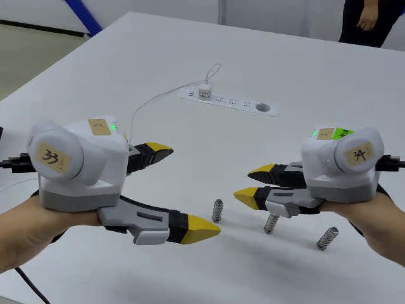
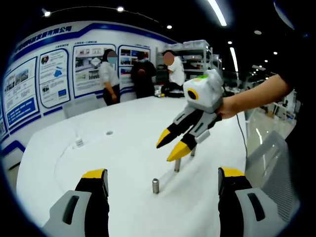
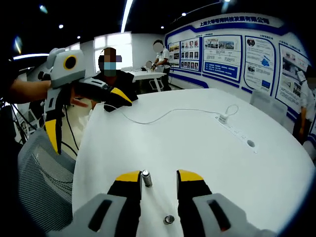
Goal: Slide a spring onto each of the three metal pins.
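Three silvery coiled springs (image 1: 217, 210) stand apart on the table (image 1: 285, 69)

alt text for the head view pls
The left hand-held gripper and right hand-held gripper, both open, hover over a white table. Three springs stand in a row near the right one, and a power strip lies farther back.

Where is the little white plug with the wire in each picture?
Head view: the white plug is above the middle, standing on the power strip.
Left gripper view: the white plug is left of centre, small and far off.
Right gripper view: the white plug is right of centre.
Shared landmark: the round hole lies near the plug in every view.
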The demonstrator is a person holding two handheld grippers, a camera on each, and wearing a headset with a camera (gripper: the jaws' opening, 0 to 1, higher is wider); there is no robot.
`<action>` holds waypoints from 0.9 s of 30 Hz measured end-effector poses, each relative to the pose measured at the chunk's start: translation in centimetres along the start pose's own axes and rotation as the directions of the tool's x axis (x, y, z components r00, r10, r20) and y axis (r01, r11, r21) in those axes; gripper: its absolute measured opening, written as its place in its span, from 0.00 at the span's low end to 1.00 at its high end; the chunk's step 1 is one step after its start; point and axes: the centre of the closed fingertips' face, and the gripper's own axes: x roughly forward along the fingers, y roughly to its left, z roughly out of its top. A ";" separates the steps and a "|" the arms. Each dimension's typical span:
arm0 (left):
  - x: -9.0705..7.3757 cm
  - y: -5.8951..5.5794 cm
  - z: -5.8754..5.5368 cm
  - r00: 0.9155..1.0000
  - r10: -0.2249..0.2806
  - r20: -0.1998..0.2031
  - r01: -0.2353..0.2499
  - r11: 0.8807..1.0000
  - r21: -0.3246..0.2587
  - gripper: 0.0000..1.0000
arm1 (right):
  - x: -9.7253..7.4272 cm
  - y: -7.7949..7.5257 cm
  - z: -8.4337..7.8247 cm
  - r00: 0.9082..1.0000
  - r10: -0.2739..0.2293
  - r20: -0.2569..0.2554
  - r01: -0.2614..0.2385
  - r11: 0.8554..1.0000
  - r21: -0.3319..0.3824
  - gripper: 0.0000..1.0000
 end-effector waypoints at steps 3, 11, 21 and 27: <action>0.0 -0.1 0.2 1.000 0.004 -0.001 -0.004 1.000 0.005 0.95 | -1.3 -0.4 0.2 0.999 -0.020 0.027 0.020 1.000 0.018 0.30; -0.2 -0.5 0.7 1.000 0.013 -0.010 -0.013 1.000 0.028 0.98 | -5.0 -1.5 0.0 0.994 -0.082 0.075 0.081 0.996 0.022 0.38; 0.0 -0.9 0.7 1.000 0.015 -0.016 -0.015 0.999 0.030 0.99 | -10.4 -3.0 -1.7 0.982 -0.167 0.085 0.163 0.985 0.048 0.44; 0.2 -0.7 0.6 1.000 0.017 -0.020 -0.017 0.999 0.030 1.00 | -13.4 -3.4 -3.0 0.976 -0.203 0.085 0.197 0.978 0.069 0.50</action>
